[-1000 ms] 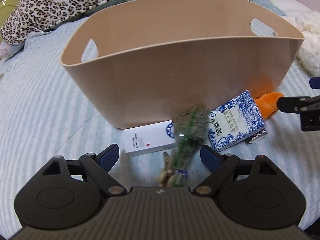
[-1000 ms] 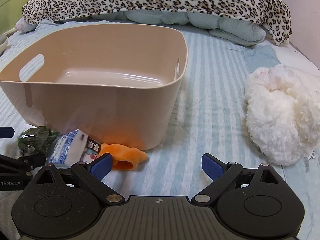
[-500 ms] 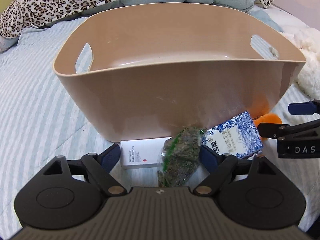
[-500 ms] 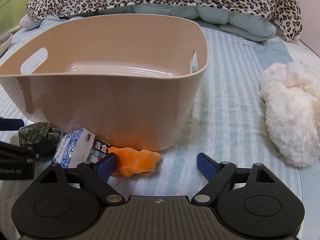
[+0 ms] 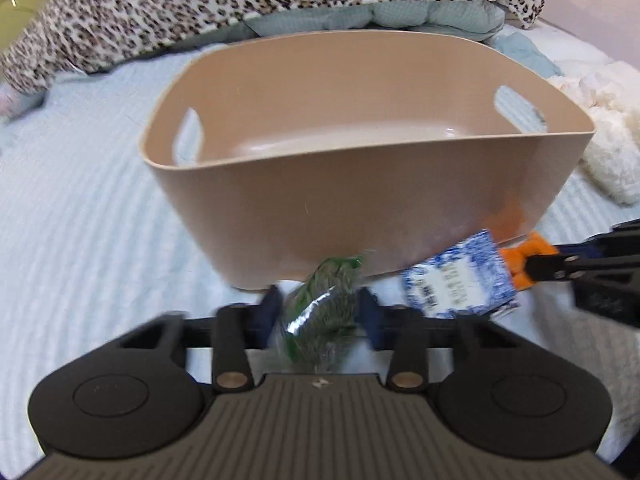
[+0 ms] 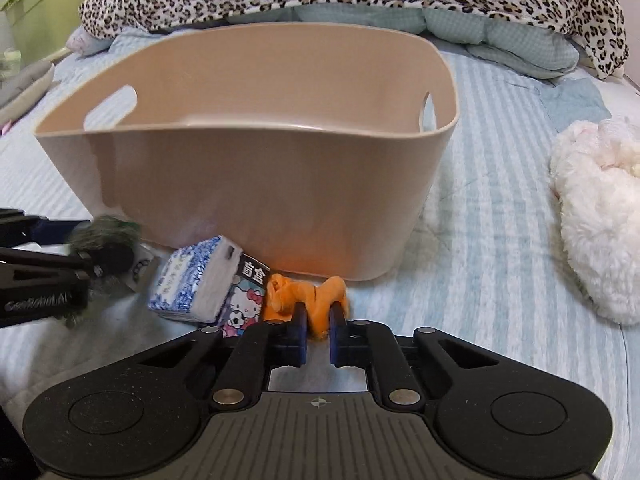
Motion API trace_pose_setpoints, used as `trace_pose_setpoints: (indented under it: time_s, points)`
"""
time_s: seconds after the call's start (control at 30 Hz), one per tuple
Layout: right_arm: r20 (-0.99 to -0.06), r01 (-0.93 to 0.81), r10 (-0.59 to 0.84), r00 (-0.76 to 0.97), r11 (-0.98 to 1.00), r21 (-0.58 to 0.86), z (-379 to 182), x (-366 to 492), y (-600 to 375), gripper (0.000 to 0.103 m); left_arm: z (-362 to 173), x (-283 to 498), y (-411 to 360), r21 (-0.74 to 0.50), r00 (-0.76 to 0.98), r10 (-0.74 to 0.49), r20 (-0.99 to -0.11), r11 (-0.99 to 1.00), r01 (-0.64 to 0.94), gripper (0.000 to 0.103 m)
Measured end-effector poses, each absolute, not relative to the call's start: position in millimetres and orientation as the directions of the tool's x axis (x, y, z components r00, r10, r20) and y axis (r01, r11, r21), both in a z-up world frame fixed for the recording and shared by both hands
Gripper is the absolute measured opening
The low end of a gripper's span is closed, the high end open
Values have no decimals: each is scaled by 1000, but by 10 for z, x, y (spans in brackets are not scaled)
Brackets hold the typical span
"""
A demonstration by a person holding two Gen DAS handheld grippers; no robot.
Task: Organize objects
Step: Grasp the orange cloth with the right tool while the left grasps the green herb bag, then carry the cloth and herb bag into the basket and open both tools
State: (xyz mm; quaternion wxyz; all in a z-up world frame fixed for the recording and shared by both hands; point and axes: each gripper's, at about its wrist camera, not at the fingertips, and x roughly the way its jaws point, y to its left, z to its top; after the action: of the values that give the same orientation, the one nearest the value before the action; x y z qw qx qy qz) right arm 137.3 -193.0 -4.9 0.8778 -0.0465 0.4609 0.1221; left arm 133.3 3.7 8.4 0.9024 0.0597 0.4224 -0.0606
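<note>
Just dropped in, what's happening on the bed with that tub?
Both claws are picking up items lying in front of the empty beige tub. The left claw has closed on a clear bag of green dried stuff. The right claw is pinched on the orange plush toy at the tub's base. A blue-and-white box lies between them on the bed, resting on a Hello Kitty box. Nothing is in the tub yet.

Both grippers are matte black: the left gripper (image 5: 318, 320) and right gripper (image 6: 318, 330) have navy pads, brass pivot pins, and ribbed grey housings behind the fingers.
</note>
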Motion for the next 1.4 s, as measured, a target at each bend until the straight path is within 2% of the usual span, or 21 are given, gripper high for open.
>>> trace_pose_setpoints:
  time_s: [0.2, 0.9, 1.1, 1.4]
  points:
    - [-806, -247, 184, 562, 968, 49, 34, 1242, -1960, 8, 76, 1307, 225, -23, 598, -87, -796, 993, 113, 35]
    - [-714, -238, 246, 655, 965, 114, 546, 959, -2146, 8, 742, 1018, 713, -170, 691, -153, -706, 984, 45, 35]
    - [-656, -255, 237, 717, 964, 70, 850, 1052, -2126, 8, 1071, 997, 660, -111, 774, -103, -625, 993, 42, 35]
    - [-600, -267, 242, 762, 963, 49, 1102, 1431, -1972, 8, 1296, 1446, 439, -18, 818, -69, -571, 997, 72, 35]
